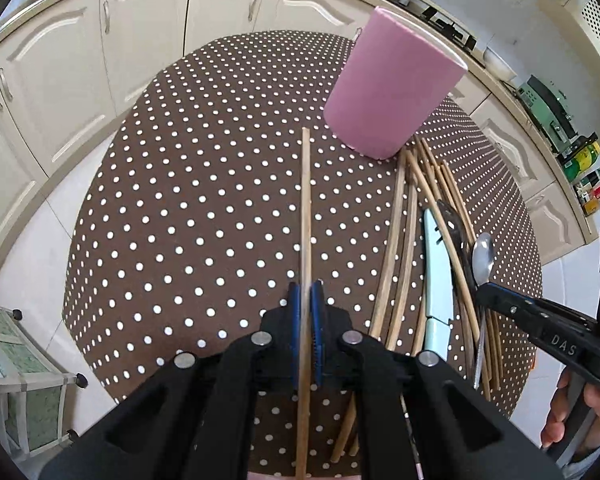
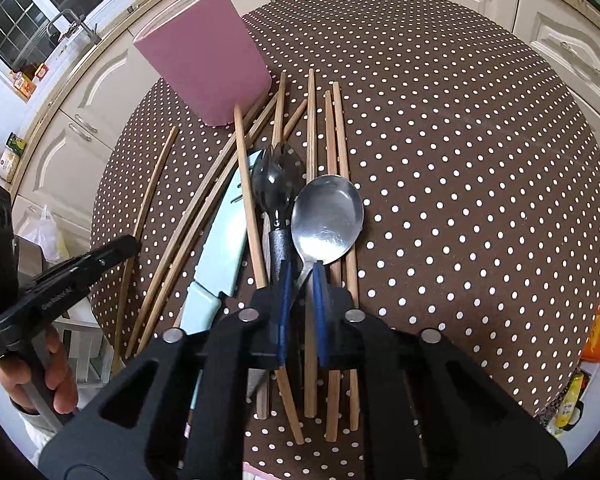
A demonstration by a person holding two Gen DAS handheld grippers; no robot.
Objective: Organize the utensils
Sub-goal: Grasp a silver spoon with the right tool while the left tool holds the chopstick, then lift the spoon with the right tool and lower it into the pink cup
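The round brown table with white polka dots (image 1: 188,184) is lying bare across its whole left half, giving open passage there. The tall pink cylindrical holder (image 1: 392,84) is standing upright at the far side, blocking the way just beyond the pile. Loose wooden chopsticks (image 2: 332,140) are crowding the ground before it, crossing one another, with a pale blue knife (image 2: 224,240), a black slotted spoon (image 2: 276,176) and a steel spoon (image 2: 328,216) lying among them. Right of the pile, dotted cloth is running clear to the edge.
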